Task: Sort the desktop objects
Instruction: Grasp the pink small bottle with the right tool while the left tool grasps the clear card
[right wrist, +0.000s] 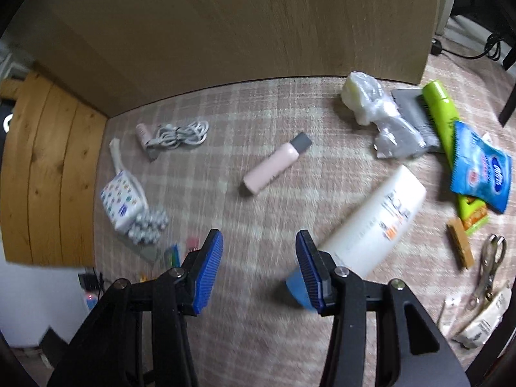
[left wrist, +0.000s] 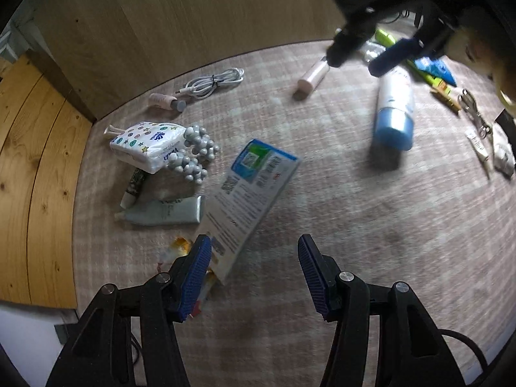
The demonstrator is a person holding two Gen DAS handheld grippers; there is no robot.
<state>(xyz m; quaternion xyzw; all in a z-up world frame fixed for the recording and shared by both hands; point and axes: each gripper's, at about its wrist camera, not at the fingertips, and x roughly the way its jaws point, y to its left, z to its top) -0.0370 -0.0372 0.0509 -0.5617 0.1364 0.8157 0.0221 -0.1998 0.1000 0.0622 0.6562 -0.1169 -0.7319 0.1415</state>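
A plaid cloth [right wrist: 258, 119] in pale pink and cream is spread as the ground of both views. Directly behind the cloth a light wooden panel [right wrist: 225, 25] is stood upright, its lower edge met by the cloth's far edge. To the left of the cloth, knotty orange-toned pine boards [left wrist: 35, 167] are seen, butted against its left edge. Beyond the cloth's far right corner, past the end of the panel, black cables [right wrist: 483, 48] are trailed across the surface. Below the pine boards, off the cloth's near left corner, a white surface [right wrist: 38, 303] is visible.
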